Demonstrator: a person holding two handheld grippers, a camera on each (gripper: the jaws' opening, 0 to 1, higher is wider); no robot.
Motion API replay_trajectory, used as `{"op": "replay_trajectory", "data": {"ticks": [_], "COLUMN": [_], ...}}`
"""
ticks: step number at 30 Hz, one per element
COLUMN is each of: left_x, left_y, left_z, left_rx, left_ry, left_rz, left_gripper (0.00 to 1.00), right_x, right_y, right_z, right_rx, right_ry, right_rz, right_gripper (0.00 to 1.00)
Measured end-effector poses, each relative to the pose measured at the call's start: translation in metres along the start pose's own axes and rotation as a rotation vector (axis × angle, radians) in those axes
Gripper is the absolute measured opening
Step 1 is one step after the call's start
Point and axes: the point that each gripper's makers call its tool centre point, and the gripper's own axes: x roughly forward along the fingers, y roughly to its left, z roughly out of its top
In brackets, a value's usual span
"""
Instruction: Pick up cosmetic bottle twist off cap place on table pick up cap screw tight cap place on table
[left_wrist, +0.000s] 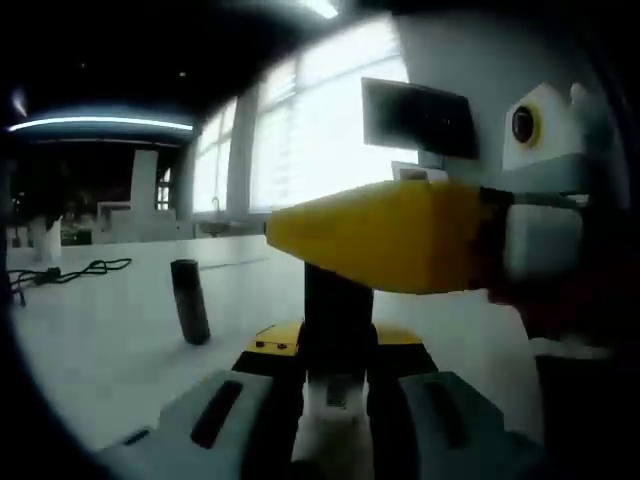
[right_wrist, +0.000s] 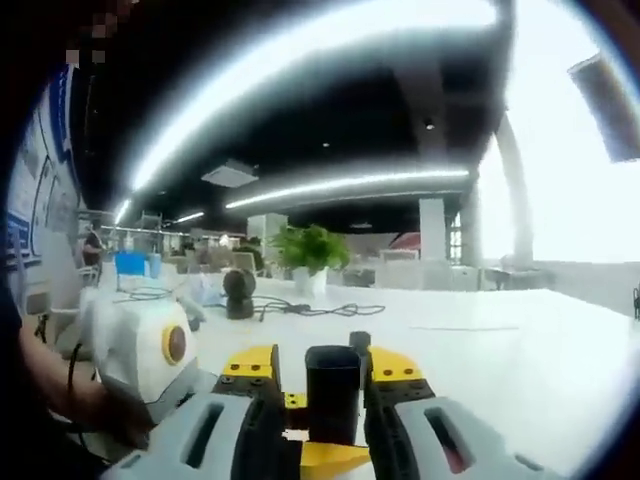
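In the left gripper view, lowest in the frame, our left gripper (left_wrist: 337, 375) has its jaws pinched on the dark bottle (left_wrist: 338, 310), which rises upright between them at bottom centre. Just above it the right gripper (left_wrist: 400, 240) comes in from the right, its yellow nose lying across the bottle's top and hiding it — we cannot tell from here what that claw grips. Its grey body blocks much of the right half of the frame. Further back, at middle left, a dark cylinder (left_wrist: 189, 301) stands upright on the white table (left_wrist: 110, 350), well apart from the bottle; it may be the cap, but it is too dim to be sure. A black cable (left_wrist: 75, 271) trails along the table's far left edge, and bright windows (left_wrist: 310, 150) close off the background.

In the right gripper view, the right gripper (right_wrist: 332, 385) at bottom centre has its jaws pressed on a dark piece standing between the yellow tips — the bottle's top end (right_wrist: 332, 390). The left gripper (right_wrist: 140, 350), white with a yellow ring, sits at lower left. Beyond, on the table (right_wrist: 500, 350), we see a small dark round device (right_wrist: 238, 293), a cable (right_wrist: 320, 309) and a potted plant (right_wrist: 309, 255).
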Motion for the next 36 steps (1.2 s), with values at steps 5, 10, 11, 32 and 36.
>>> {"op": "replay_trajectory", "data": {"ticks": [5,10,11,32,36], "left_x": [0.0,0.0,-0.001,-0.019,-0.021], "left_y": [0.0,0.0,0.0,-0.007,-0.011], "left_z": [0.0,0.001,0.0,0.001,0.0], "left_rx": [0.002,0.001,0.003,0.032,0.033], "left_ry": [0.0,0.0,0.001,0.0,-0.001], "left_rz": [0.002,0.005,0.005,-0.098,-0.131], "left_gripper": [0.13,0.13,0.13,0.11,0.11], "right_x": [-0.001,0.0,0.0,-0.009,-0.012], "right_y": [-0.005,-0.01,-0.009,0.012,0.014], "right_z": [-0.003,-0.005,-0.005,-0.003,-0.003], "right_rx": [0.003,0.03,0.029,0.021,0.027], "right_ry": [0.01,0.014,0.014,0.006,-0.001], "right_rz": [-0.021,-0.026,-0.021,0.209,0.254], "right_gripper": [0.2,0.15,0.15,0.12,0.12]}}
